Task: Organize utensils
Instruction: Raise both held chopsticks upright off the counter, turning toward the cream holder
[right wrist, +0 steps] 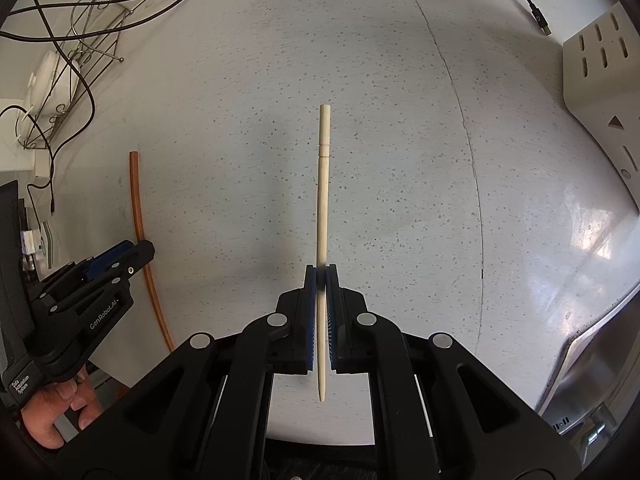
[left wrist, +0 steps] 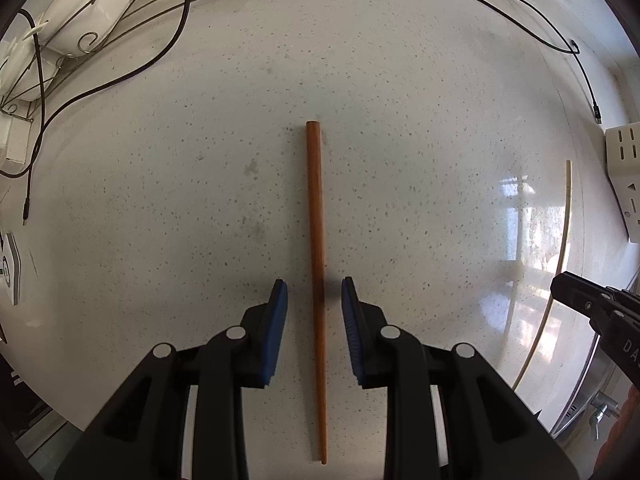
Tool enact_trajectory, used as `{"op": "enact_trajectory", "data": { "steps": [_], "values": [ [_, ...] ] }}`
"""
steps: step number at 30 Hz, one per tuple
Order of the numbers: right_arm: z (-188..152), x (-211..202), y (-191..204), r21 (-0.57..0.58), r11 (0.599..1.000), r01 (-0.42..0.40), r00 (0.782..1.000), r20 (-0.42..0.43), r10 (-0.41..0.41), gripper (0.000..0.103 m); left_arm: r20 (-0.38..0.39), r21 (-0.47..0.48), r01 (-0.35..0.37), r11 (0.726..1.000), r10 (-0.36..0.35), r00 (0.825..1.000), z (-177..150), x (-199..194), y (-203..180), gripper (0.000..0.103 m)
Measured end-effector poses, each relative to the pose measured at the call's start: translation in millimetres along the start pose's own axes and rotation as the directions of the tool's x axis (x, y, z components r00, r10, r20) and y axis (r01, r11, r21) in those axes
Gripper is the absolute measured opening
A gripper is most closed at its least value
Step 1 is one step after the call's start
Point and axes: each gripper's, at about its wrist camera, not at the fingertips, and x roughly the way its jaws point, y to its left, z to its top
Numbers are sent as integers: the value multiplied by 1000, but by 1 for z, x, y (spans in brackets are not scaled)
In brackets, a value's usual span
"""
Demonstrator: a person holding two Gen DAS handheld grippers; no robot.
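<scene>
Since the left tongs (left wrist: 314,286) hang apart around the brown chopstick (left wrist: 316,240) lying on the desk (left wrist: 420,140), closing off-centre could flick it away; right tongs (right wrist: 321,276) are clamped on the pale chopstick (right wrist: 323,184).

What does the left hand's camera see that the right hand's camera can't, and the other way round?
Only the left camera shows the left gripper from behind, its blue pads apart on either side of the brown chopstick, not touching it.

Only the right camera shows the right gripper shut on the pale chopstick, and a hand holding the left gripper's handle.

Both show the speckled counter, both chopsticks, black cables, the wire rack holding white dishes, and the cream slotted thing at the right edge.
</scene>
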Motion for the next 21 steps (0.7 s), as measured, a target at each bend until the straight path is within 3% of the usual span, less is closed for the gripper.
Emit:
{"op": "enact_trajectory", "data": {
  "steps": [10, 16, 21],
  "values": [
    [1, 2, -3, 6, 1000, -1, 1000, -7, 1, 5, -13, 16, -9, 1000, 9, 1000, 2, 6, -15, 27],
    [2, 3, -3, 6, 1000, -5, 1000, -8, 5, 5, -15, 42, -28, 999, 28, 999, 2, 9, -23, 6],
    [2, 5, -2, 6, 1000, -4, 1000, -10, 4, 5, -14, 43, -10, 999, 11, 1000, -1, 9, -24, 6]
  ]
}}
